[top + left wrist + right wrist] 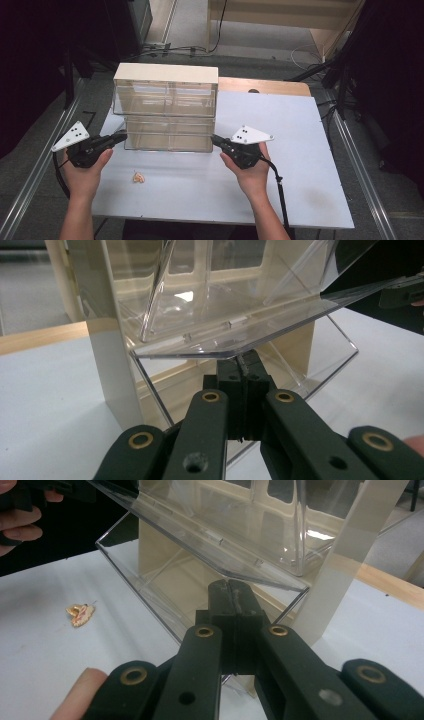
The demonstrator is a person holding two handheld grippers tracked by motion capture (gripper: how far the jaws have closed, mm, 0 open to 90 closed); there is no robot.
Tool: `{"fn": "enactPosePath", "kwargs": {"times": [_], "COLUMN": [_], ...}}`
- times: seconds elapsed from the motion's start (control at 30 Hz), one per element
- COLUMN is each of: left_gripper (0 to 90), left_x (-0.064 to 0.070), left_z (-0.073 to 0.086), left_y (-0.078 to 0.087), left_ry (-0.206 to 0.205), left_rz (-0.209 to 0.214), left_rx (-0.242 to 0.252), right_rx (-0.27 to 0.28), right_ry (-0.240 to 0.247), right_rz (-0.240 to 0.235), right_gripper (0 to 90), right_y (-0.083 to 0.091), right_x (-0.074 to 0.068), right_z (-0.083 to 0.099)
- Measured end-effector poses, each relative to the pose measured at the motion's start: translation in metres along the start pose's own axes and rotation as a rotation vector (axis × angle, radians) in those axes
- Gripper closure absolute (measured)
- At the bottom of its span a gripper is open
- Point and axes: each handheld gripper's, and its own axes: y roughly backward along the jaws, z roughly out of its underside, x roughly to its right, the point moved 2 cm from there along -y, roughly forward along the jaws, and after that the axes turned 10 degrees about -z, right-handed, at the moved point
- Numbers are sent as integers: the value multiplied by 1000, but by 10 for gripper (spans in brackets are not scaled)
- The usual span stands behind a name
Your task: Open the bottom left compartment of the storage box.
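High view, white table (300, 165), grey floor (35, 150), both grippers' fingers clenched under clear drawer (167, 134).

The drawer cabinet (166, 107) stands on the table (300, 165) in the upper centre-left of the high view, near the table's far edge. The left gripper (120, 138) lies at the cabinet's lower left corner, the right gripper (216, 139) at its lower right corner, each meeting the lower drawer (167, 135). A small object (138, 177) lies on the table below the cabinet, between the two hands, nearer the left hand (84, 175).
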Motion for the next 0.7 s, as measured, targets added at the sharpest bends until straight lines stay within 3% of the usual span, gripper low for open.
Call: {"fn": "enactPosePath", "kwargs": {"times": [0.27,0.47,0.7], "left_gripper": [900,900,865], "left_x": [0,0,-6], "left_z": [-4,-4,-3], "left_y": [-3,-1,7], "left_ry": [15,12,39], "left_rz": [-42,-32,-18], "left_rx": [9,2,-12], "right_rx": [36,42,42], "right_ry": [-5,-4,4], "right_rz": [34,32,40], "right_gripper": [878,878,878], "right_y": [1,-2,-6], "right_x": [1,0,1], "right_z": [-8,-14,-18]}}
